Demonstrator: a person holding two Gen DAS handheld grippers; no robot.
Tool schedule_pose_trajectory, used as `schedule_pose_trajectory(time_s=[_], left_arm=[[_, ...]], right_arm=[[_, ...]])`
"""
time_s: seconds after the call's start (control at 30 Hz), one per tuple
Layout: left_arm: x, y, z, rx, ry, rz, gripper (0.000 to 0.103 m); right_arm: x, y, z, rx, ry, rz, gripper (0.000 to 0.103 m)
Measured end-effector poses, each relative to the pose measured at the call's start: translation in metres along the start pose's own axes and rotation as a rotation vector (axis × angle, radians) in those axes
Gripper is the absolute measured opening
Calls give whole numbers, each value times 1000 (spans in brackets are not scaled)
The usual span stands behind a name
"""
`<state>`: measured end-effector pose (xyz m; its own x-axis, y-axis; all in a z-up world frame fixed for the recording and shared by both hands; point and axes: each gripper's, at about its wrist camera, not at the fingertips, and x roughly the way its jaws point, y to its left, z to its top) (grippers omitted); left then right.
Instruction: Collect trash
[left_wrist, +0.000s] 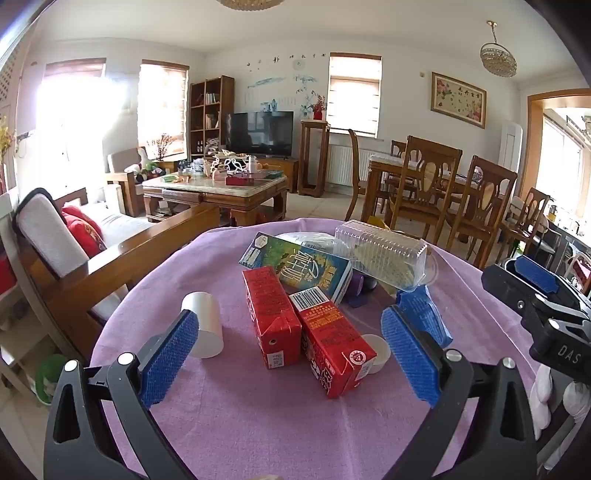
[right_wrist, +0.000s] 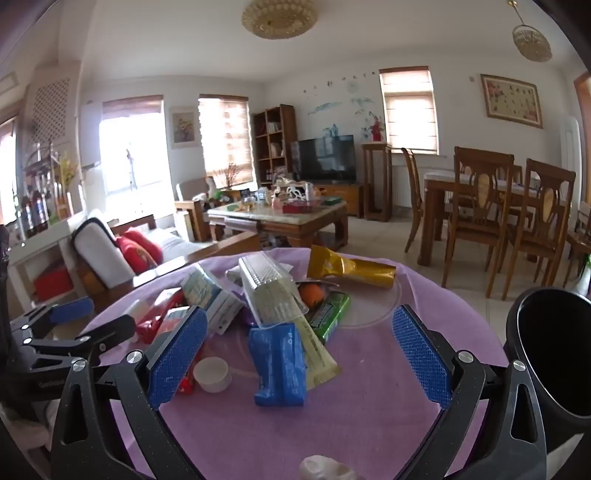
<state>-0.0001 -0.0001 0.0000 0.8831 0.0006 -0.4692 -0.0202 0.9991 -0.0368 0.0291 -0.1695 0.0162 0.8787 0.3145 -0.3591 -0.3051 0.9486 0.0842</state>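
Both grippers hang wide open over the trash heaped on the purple-clothed table (left_wrist: 258, 424), holding nothing. The left gripper (left_wrist: 291, 354) best drops over one red carton (left_wrist: 271, 319), pads on its long sides, clear of its neighbour. The right gripper (right_wrist: 299, 354) faces the blue wrapper (right_wrist: 279, 363); the black bin (right_wrist: 550, 354) waits just right. Counted: two red cartons, one green carton (left_wrist: 299, 267), two white cups, one clear tray (left_wrist: 380, 253), one gold wrapper (right_wrist: 351, 267).

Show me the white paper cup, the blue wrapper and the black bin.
white paper cup (left_wrist: 204, 325), left wrist view, its side wall
blue wrapper (right_wrist: 279, 363), right wrist view, its middle
black bin (right_wrist: 554, 354), right wrist view, its inner wall
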Motion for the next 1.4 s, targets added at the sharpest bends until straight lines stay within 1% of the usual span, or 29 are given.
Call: schedule_pose_trajectory(time_s=[1.4], left_arm=[[0, 0, 0, -11, 5, -4, 98]], right_arm=[[0, 0, 0, 0, 5, -1, 99]])
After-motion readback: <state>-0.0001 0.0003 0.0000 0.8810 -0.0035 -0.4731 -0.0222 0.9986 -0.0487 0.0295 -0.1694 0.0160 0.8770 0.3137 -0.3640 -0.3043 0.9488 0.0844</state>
